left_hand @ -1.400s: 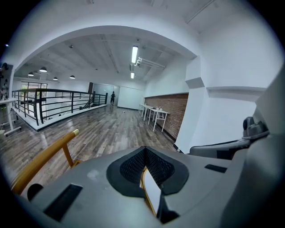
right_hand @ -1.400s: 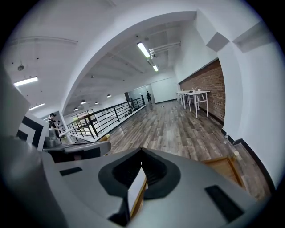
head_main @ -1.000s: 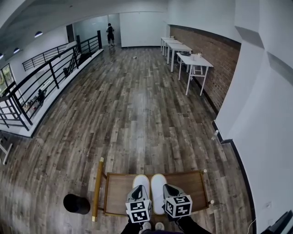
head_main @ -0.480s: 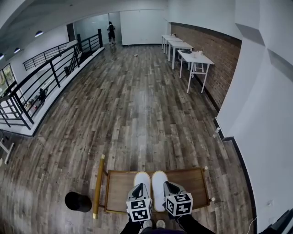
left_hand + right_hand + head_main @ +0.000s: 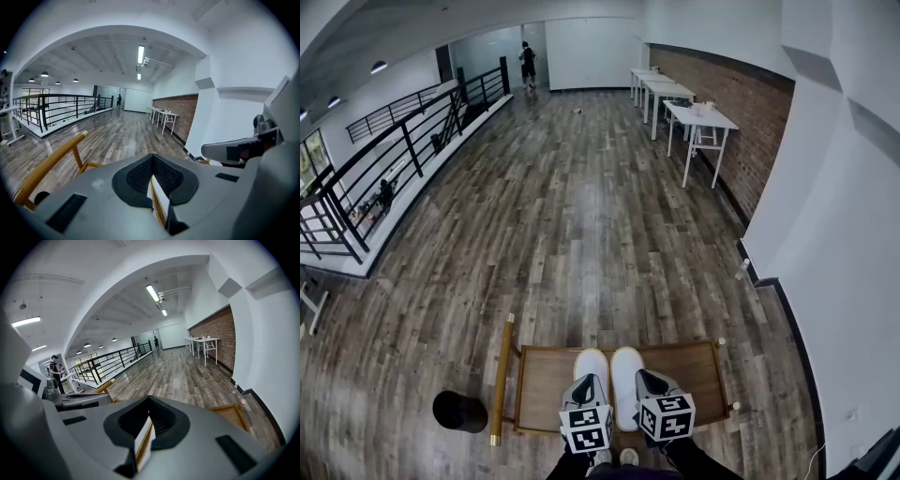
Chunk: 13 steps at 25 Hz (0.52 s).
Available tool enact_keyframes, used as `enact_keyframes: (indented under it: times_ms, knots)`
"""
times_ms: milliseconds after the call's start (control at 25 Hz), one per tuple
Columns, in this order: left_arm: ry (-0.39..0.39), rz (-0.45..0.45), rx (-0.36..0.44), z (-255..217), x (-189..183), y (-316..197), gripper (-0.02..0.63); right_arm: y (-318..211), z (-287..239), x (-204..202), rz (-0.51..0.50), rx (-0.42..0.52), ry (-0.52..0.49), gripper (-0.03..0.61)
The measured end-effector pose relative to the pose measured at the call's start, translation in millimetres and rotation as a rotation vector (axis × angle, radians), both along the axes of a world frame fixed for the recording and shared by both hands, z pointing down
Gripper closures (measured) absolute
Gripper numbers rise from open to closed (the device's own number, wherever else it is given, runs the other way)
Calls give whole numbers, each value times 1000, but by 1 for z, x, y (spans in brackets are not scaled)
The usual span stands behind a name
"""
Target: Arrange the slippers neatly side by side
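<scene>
While side by side, plain slippers [image 5: 625, 370]

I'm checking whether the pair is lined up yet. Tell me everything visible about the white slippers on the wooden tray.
The white slippers are plain and soft-looking, with rounded toes. They lie flat on the wooden tray, side by side and parallel, toes pointing away from the person, inner edges close or touching, toe ends nearly level. Their near ends are hidden beneath the left hand-held gripper and right hand-held gripper, both shut; contact cannot be told.
</scene>
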<state>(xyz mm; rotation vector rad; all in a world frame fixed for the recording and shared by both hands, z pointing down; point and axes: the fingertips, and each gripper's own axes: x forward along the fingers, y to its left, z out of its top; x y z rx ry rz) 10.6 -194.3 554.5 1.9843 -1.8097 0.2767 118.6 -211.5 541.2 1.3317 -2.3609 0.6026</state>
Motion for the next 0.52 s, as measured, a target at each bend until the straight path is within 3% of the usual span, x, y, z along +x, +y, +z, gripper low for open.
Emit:
enact_keyframes:
  times_ms: [520]
  knots:
    - [2,-1,-1,-4,1,3,612,3,0,1,5,-8,-11,580]
